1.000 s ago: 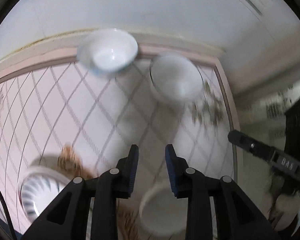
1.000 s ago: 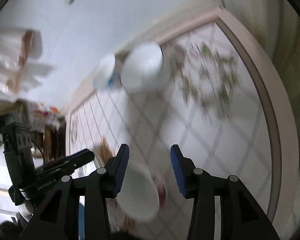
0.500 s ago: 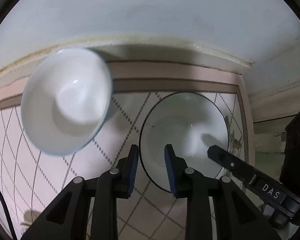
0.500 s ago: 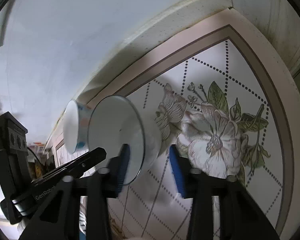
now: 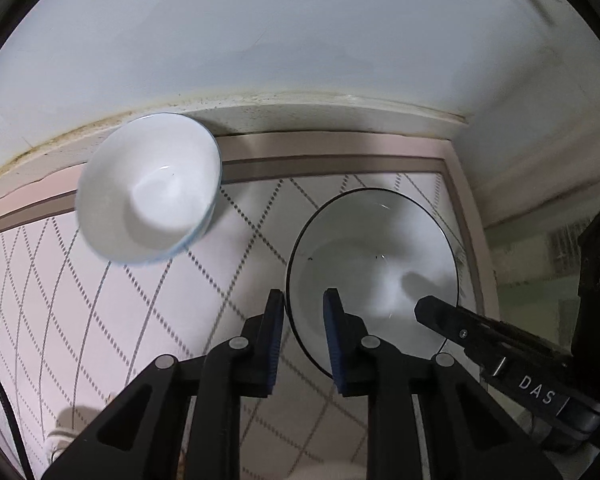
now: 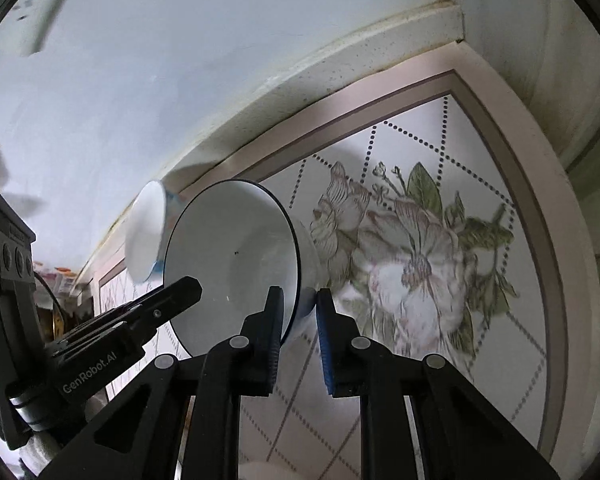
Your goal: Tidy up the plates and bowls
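Close to the wall [image 5: 300,40], found the dark-rimmed bowl [image 5: 372,264] over the patterned tablecloth [image 5: 180,320], a little out from the wall's foot. Noted the blue-rimmed bowl [image 5: 148,192] nearer the wall, almost against its ledge and apart from the first. Spotted a flower print [image 6: 412,264] on the cloth, about as far from the wall as the dark-rimmed bowl.

Saw the left gripper [image 5: 303,308] astride that bowl's rim, one pad outside and the other inside. Read its jaws as having just been closing, with the bowl's wall between them, and seemingly pinching it. Saw the right gripper [image 6: 299,300] on the opposite rim, also reaching in from the side away from the wall. Read its jaws too as having just been closing, now pressed onto the bowl's wall, inner pad within and outer pad against the glazed outside. Could not tell whether the bowl's foot rested on the cloth or hung just clear.

Judged the step to be a two-handed pick-up of this bowl, perhaps for stacking with the other. Called for an even squeeze from both sides, since thin glazed rims slip easily. Best done by raising both hands together, keeping the rim level and never twisting one grip against the other. Worth lifting straight up first, away from the wall's ledge, before swinging toward the blue-rimmed bowl, lest the two knock.
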`<action>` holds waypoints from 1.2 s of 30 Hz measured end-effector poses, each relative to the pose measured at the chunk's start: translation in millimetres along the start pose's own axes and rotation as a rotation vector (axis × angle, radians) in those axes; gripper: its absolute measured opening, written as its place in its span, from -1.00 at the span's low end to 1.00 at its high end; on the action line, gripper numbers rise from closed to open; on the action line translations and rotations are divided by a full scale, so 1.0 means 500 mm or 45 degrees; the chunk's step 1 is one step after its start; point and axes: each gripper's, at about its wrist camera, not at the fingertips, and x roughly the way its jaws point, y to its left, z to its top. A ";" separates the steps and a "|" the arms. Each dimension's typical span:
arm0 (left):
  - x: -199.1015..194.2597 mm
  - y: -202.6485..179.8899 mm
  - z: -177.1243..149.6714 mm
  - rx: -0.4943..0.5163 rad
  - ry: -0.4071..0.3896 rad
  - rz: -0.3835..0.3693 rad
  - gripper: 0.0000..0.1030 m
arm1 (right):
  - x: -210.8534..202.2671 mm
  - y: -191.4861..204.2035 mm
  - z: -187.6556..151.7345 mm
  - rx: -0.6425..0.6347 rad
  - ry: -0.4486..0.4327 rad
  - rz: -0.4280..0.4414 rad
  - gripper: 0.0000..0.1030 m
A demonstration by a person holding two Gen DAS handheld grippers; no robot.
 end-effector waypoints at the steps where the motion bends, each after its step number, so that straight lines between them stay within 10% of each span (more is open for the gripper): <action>1: -0.010 -0.004 -0.008 0.005 -0.005 -0.009 -0.65 | -0.014 0.004 -0.013 -0.008 -0.002 0.004 -0.64; 16: -0.164 0.000 -0.215 0.034 0.051 -0.165 -0.65 | -0.192 0.043 -0.260 -0.072 0.027 0.045 -0.62; 36: -0.102 0.031 -0.326 0.083 0.231 -0.051 -0.65 | -0.106 0.002 -0.396 0.010 0.184 0.072 -0.62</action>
